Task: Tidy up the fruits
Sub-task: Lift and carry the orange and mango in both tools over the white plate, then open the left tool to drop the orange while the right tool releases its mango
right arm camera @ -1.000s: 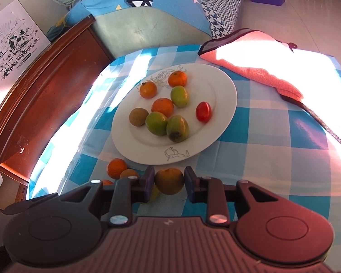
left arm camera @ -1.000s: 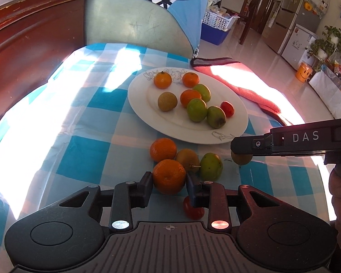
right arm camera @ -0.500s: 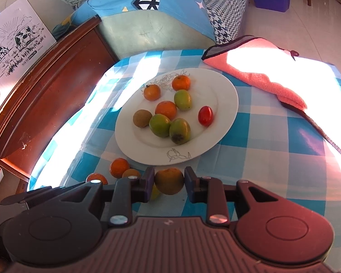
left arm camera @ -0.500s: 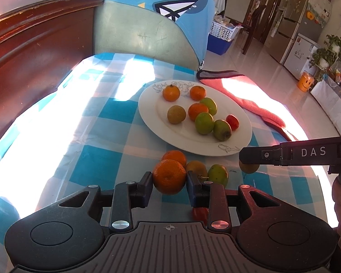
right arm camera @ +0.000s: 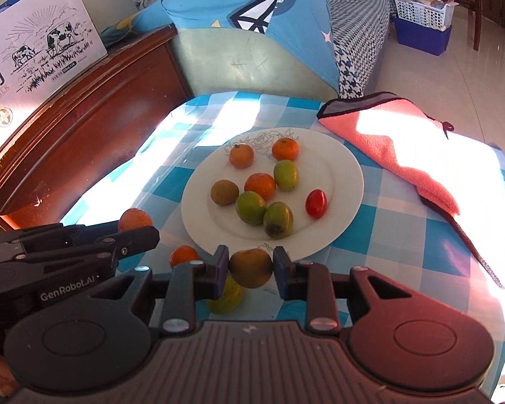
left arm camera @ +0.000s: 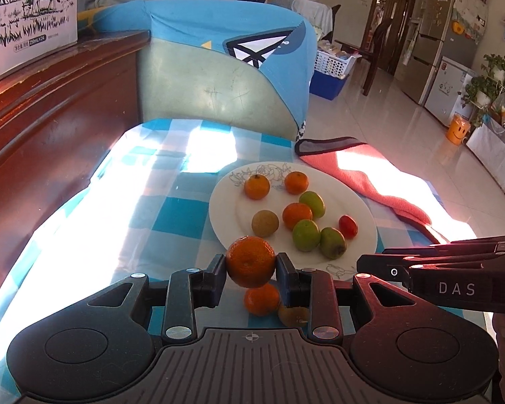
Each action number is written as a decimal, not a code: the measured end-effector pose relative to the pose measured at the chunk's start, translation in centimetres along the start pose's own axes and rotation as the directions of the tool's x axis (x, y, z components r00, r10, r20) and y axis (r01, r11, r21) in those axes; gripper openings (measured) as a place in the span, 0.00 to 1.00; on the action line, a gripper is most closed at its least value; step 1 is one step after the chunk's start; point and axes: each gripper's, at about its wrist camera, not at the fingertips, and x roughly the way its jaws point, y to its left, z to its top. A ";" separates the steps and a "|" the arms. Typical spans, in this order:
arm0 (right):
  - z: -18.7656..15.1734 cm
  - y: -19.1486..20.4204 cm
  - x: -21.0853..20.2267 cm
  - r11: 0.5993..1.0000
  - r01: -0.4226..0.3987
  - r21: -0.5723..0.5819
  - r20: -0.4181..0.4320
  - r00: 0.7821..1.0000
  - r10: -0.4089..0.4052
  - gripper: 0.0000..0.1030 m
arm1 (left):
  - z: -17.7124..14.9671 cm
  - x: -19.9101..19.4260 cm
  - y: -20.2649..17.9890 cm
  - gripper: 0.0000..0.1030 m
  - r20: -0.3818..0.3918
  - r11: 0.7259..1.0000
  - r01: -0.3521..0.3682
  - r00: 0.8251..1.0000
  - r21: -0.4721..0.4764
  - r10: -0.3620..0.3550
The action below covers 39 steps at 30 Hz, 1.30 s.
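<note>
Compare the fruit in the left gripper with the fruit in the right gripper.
The tangerine in the left gripper is bright orange all over; the fruit in the right gripper is dull brownish orange. The tangerine has a dimpled skin; the fruit's skin looks smooth. Both are round and clamped between pads near the plate.

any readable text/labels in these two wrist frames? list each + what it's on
"DAS": side of the right gripper, seen from the left wrist view.
"GenRobot.AI": side of the left gripper, seen from the right wrist view.
"MILK", with a cut-off word ending "RE" before it, and "8.0": cow-print milk carton.
Small print under the cows and the fridge stickers: too small to read.
</note>
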 end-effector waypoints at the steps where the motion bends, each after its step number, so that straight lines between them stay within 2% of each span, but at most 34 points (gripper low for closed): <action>1: 0.2 0.0 0.1 1.000 0.020 -0.010 0.006 1.000 -0.020 0.28 | 0.3 0.3 0.1 0.28 0.000 1.000 -0.005 1.000 -0.002 0.005; 5: 1.0 0.0 0.5 0.995 0.095 -0.044 0.023 0.995 -0.094 0.28 | 1.5 1.6 0.3 0.28 -0.001 1.000 -0.017 1.000 0.012 0.017; 11: 1.9 0.0 1.7 0.987 0.136 -0.089 0.027 0.991 -0.134 0.28 | 3.2 3.4 0.0 0.28 0.011 0.999 -0.021 1.000 0.050 0.021; 23: 3.6 -0.7 4.0 0.967 0.220 -0.126 0.040 0.976 -0.216 0.28 | 4.8 7.0 0.1 0.28 -0.007 0.998 -0.043 0.999 0.055 0.044; 29: 3.8 -0.6 5.2 0.967 0.216 -0.133 0.025 0.976 -0.215 0.28 | 5.1 8.5 0.4 0.28 -0.025 0.997 -0.057 0.998 0.048 0.058; 39: 4.1 -0.6 6.1 0.984 0.143 -0.104 0.012 0.990 -0.142 0.29 | 5.2 8.9 0.3 0.30 -0.031 0.998 -0.059 0.998 0.039 0.060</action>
